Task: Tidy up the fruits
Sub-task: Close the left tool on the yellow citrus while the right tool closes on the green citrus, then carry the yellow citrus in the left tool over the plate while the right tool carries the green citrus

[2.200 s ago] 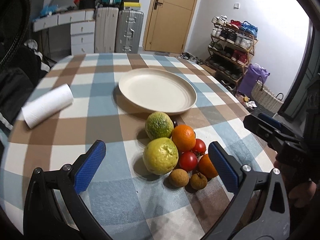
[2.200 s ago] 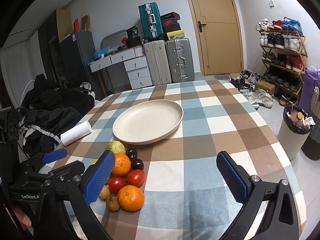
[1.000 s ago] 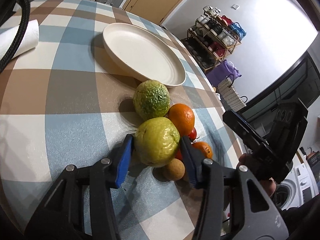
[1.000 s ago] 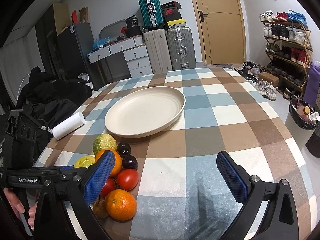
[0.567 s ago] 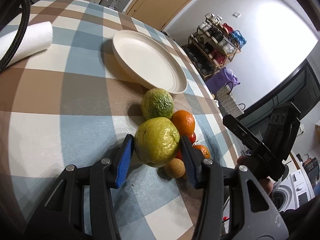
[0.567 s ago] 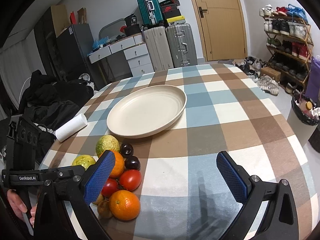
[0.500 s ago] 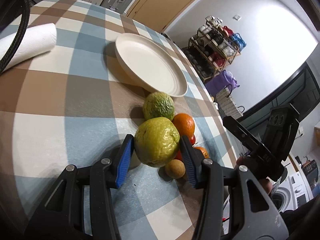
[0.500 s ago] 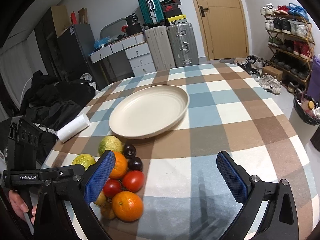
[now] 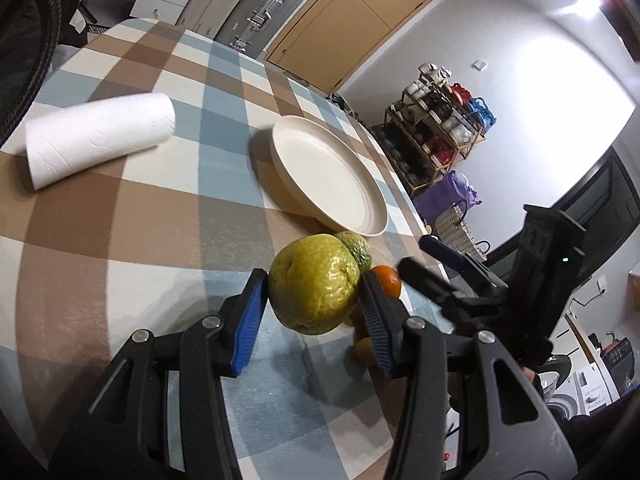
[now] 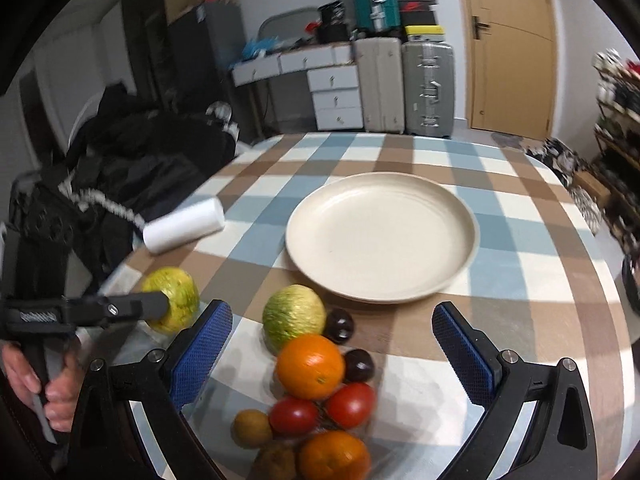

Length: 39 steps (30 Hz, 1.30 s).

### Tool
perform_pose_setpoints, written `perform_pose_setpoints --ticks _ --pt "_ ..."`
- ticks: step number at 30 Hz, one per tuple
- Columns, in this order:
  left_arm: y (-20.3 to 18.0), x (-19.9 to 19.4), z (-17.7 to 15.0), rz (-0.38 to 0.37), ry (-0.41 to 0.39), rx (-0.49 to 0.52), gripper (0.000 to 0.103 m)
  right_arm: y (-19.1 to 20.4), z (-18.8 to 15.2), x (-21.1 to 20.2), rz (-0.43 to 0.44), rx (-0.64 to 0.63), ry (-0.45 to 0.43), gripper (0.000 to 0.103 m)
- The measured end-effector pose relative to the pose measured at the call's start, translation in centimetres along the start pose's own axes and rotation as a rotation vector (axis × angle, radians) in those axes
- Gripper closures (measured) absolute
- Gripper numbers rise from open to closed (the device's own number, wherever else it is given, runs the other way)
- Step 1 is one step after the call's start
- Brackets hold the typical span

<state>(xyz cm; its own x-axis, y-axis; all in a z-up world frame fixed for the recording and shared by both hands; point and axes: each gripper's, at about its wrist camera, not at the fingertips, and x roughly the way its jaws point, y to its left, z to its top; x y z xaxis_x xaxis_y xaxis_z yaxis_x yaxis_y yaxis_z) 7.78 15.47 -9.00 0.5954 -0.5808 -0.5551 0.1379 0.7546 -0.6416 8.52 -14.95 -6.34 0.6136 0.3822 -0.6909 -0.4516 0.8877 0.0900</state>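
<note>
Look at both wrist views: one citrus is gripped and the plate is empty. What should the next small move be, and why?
Probably carry the yellow-green citrus over to the cream plate and set it down. The left gripper has it clamped between both pads, apparently clear of the checked cloth, the plate holds nothing, and the other fruit lies beside it. The right gripper is open and holds nothing.

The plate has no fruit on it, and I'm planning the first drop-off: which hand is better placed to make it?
Left. Its gripper already clamps the yellow-green fruit, lifted off the table. The right gripper is open and holds nothing, hovering over the pile short of the plate.
</note>
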Motion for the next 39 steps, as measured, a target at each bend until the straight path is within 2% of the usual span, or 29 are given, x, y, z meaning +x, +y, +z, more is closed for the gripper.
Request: perform_pose_setpoints --ticks 2,9,16,22,23,27,30,39 --pt "0.4 -0.5 0.3 0.003 -0.007 0.002 0.058 1.0 0.3 1.2 -0.024 -0.046 0.028 0.001" --pt "2.1 -1.5 0.8 0.011 -0.029 -0.025 0.058 4.1 0.9 4.8 -0.098 -0.214 0.135 0.014" --pt "3.1 -1.5 0.6 0.007 -0.032 -0.039 0.058 5.6 0.6 6.5 -0.161 -0.306 0.165 0.026" --pt "3.2 -1.2 0.3 0.006 -0.026 -0.043 0.058 5.8 0.2 7.0 -0.184 -0.334 0.202 0.048" --pt "3.2 -1.2 0.3 0.006 -0.028 -0.048 0.058 5.9 0.3 7.1 -0.177 -0.337 0.211 0.056" --pt "3.1 -1.5 0.2 0.006 -0.033 -0.049 0.058 5.8 0.2 7.0 -0.166 -0.323 0.216 0.056" --pt "3.0 -1.6 0.1 0.01 -0.035 -0.046 0.058 5.4 0.4 6.9 -0.127 -0.274 0.213 0.056" --pt "2.1 -0.8 0.8 0.009 -0.019 -0.026 0.058 3.5 2.0 4.5 -0.005 -0.092 0.121 0.056"
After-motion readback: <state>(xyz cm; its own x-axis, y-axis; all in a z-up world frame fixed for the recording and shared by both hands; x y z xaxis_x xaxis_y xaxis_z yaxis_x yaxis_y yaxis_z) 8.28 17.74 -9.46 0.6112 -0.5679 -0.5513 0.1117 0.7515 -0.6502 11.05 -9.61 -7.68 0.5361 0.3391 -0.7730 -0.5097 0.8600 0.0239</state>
